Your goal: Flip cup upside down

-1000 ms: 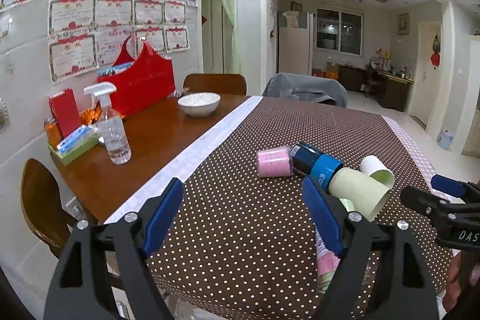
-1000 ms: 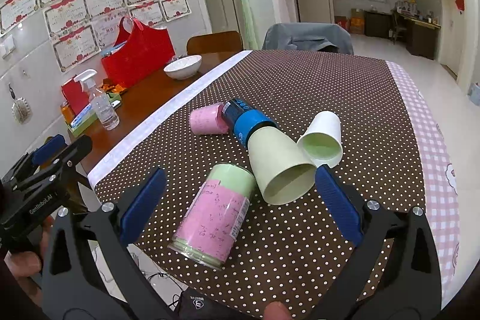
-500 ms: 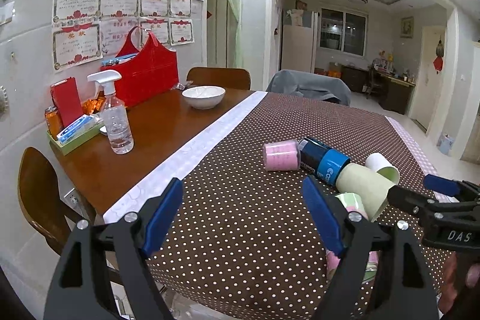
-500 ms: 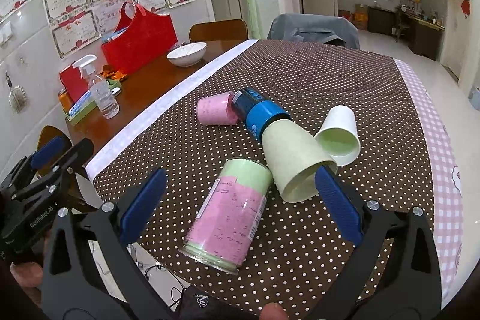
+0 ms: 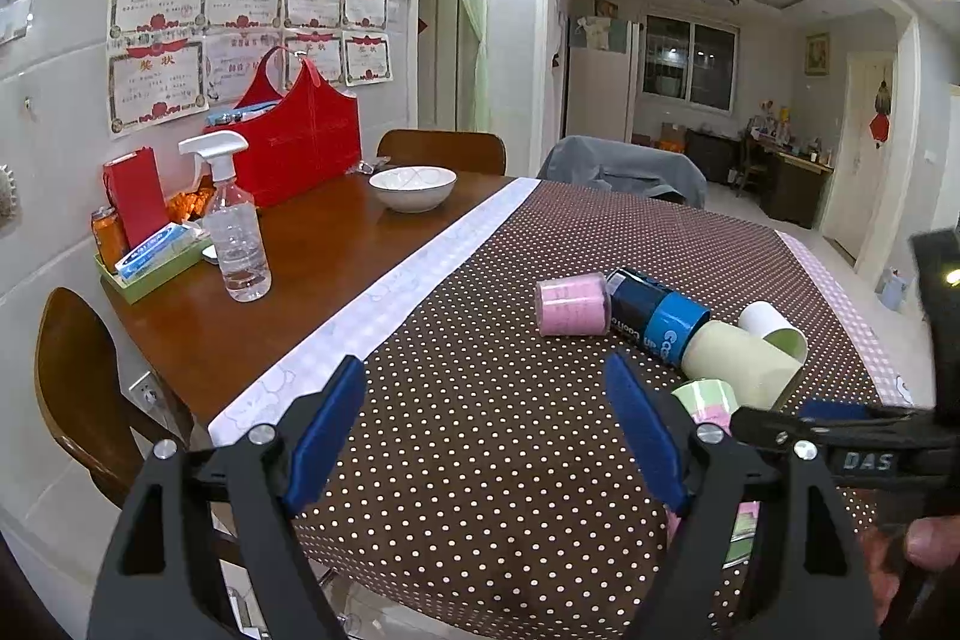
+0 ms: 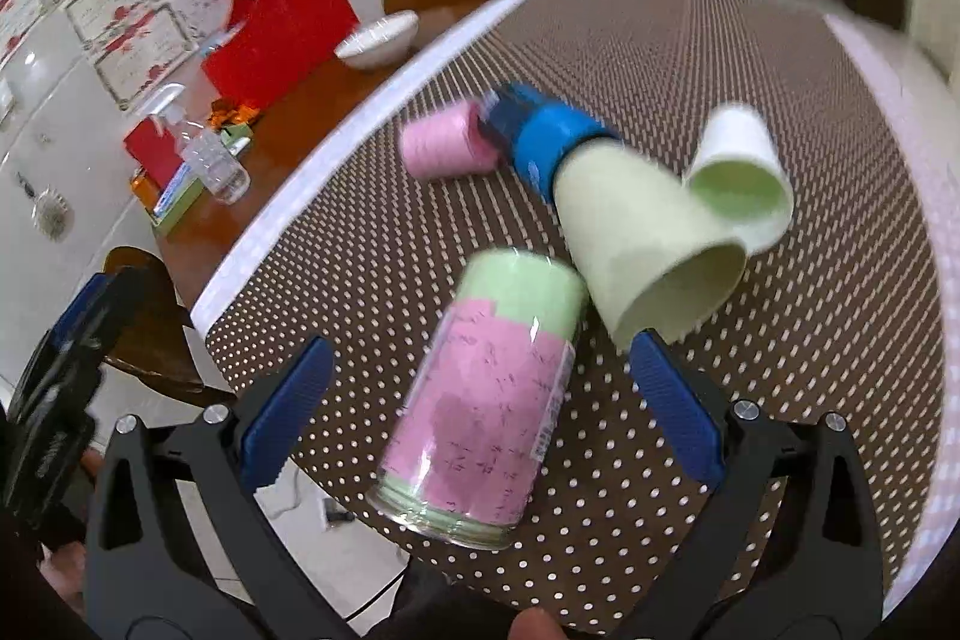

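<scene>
Both grippers were spread wide and held nothing. The right gripper (image 6: pixel 480 394) hung over the near edge of the bench (image 6: pixel 690 58), its blue pads flanking the pink-and-green can (image 6: pixel 480 400) at lower centre of the right wrist view; whether they touched it could not be told. The can lay on its side, its near end at the cloth's front edge. Just beyond it the pale cup (image 6: pixel 648 244) lay on its side, mouth toward the camera and showing nothing inside, its base against the blue can (image 6: pixel 540 136). A white cup (image 6: pixel 741 175) lay beside it at right, mouth also empty, and a pink cup (image 6: pixel 444 142) lay left of the blue can. Open dotted cloth stretched behind the cluster to the far edge.

In the left wrist view the left gripper (image 5: pixel 486 430) hovered over bare cloth at lower centre, the cluster to its right. Upper left, on bare wood, stood a spray bottle (image 5: pixel 237 232), a white bowl (image 5: pixel 412 187) and a red bag (image 5: pixel 300 142).
</scene>
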The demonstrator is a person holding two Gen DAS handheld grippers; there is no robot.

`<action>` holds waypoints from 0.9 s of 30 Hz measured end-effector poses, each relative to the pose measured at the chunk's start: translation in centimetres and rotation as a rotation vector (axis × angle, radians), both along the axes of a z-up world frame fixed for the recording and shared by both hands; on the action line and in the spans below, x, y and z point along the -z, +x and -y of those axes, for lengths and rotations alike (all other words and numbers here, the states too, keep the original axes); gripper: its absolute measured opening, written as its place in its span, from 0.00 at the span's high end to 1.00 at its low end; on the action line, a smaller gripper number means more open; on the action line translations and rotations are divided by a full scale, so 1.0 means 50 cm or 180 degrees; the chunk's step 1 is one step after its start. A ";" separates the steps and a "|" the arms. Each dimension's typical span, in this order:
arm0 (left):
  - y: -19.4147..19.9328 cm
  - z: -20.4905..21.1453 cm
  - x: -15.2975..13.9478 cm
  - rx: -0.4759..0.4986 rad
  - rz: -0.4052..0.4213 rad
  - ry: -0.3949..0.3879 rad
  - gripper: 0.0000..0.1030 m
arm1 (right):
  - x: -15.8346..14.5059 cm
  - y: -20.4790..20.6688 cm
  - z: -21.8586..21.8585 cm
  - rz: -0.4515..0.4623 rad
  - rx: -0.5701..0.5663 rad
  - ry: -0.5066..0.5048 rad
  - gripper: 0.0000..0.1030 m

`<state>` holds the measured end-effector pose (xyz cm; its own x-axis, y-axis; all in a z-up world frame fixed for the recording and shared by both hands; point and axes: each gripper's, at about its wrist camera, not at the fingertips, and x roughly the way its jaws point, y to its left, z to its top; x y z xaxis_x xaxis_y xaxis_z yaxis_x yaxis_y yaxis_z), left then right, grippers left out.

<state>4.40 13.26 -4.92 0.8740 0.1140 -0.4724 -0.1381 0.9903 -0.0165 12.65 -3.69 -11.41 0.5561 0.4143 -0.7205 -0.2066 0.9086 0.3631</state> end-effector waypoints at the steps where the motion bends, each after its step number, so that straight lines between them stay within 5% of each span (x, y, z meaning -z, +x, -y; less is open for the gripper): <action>1: 0.001 -0.002 0.002 -0.0007 -0.0004 -0.0003 0.22 | 0.007 0.004 0.000 -0.0056 -0.0004 0.0036 0.06; 27: 0.027 -0.014 0.054 0.0086 -0.0252 -0.0140 0.22 | 0.082 0.097 -0.035 -0.0769 -0.0048 0.0223 0.13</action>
